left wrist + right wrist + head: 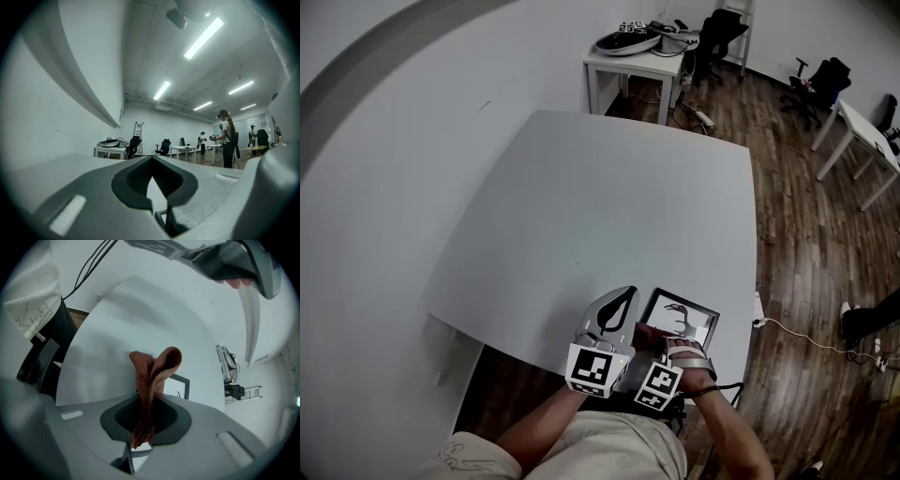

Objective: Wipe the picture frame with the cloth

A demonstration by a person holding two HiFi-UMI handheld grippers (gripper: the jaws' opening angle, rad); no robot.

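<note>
A black picture frame with a pale print lies flat on the white table, close to its near right edge. My right gripper hovers at the frame's near left corner, shut on a rust-red cloth. In the right gripper view the cloth stands up folded out of the shut jaws, my right gripper pinches it, and a corner of the frame shows behind it. My left gripper is raised just left of the frame, jaws together with nothing in them. The left gripper view faces the room, my left gripper shut.
The table's near edge is right under both grippers, with wooden floor beyond its right side. A cable lies on the floor. A second white table with gear stands behind. Office chairs and people are farther off.
</note>
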